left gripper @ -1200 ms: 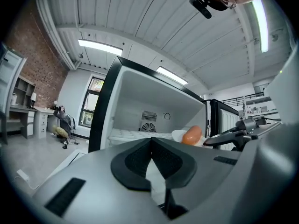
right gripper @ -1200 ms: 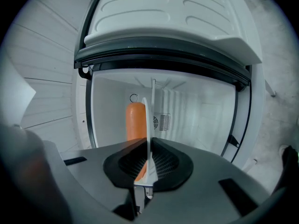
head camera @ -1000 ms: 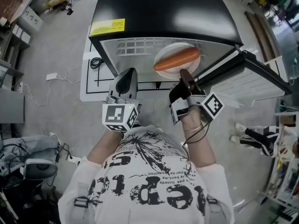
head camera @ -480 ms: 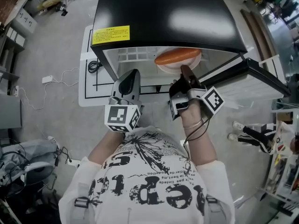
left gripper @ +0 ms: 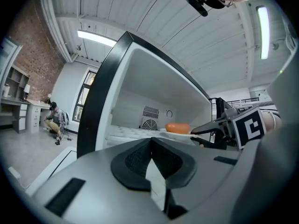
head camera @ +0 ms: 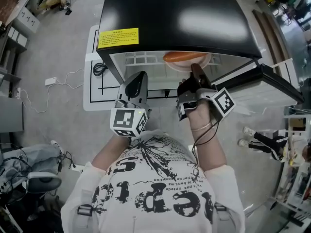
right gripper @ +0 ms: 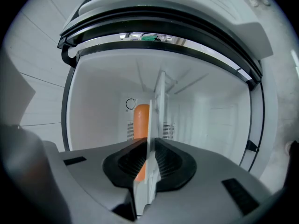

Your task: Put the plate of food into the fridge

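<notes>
Plate (head camera: 190, 62) w/ sausage (head camera: 182, 57) is held just inside the fridge (head camera: 175, 13) mouth. Its rim is caught between the right gripper's (head camera: 195, 72) jaws, which are opening. Left gripper (head camera: 135, 84) is kept closed & empty, outside the fridge front. Risk: if released before it's seated on the shelf (head camera: 138, 58), plate could be tipped & sausage rolled off. Plate-to-shelf contact can't be made out.

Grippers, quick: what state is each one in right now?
Left gripper: jaws closed, holding nothing.
Right gripper: jaws on the rim of the plate, now opening.
</notes>
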`<action>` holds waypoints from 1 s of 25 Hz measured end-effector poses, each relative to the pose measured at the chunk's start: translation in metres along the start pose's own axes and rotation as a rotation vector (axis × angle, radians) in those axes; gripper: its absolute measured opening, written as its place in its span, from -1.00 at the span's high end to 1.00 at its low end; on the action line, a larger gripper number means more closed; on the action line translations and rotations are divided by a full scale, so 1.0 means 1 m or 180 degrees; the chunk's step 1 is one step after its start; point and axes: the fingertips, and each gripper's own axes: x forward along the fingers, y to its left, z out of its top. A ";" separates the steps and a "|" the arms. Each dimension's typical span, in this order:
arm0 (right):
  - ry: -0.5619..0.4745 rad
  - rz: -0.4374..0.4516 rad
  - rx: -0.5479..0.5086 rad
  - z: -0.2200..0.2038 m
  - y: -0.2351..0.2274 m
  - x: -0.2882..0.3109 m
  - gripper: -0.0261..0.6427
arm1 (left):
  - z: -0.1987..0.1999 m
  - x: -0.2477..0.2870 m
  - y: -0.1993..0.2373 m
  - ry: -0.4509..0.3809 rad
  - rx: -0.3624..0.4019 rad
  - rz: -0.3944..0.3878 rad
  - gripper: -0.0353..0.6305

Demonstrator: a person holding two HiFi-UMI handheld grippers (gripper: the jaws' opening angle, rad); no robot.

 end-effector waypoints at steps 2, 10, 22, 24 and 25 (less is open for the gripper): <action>-0.0001 0.0004 0.0005 -0.001 0.001 0.003 0.83 | -0.001 0.000 0.002 0.0012 0.0005 0.0016 0.87; -0.0002 -0.0082 -0.0167 -0.006 0.005 0.013 0.83 | -0.002 0.002 0.004 0.0048 0.0028 0.0044 0.87; 0.0263 -0.0048 -0.0857 -0.006 0.008 0.013 0.74 | -0.007 0.005 -0.007 0.0073 0.0024 0.0052 0.87; 0.0179 -0.0023 -0.0988 -0.001 0.012 0.008 0.68 | -0.007 0.003 -0.008 0.0072 0.0022 0.0063 0.87; 0.0139 0.0006 -0.1037 0.002 0.014 0.006 0.67 | -0.007 0.003 -0.008 0.0069 0.0021 0.0071 0.87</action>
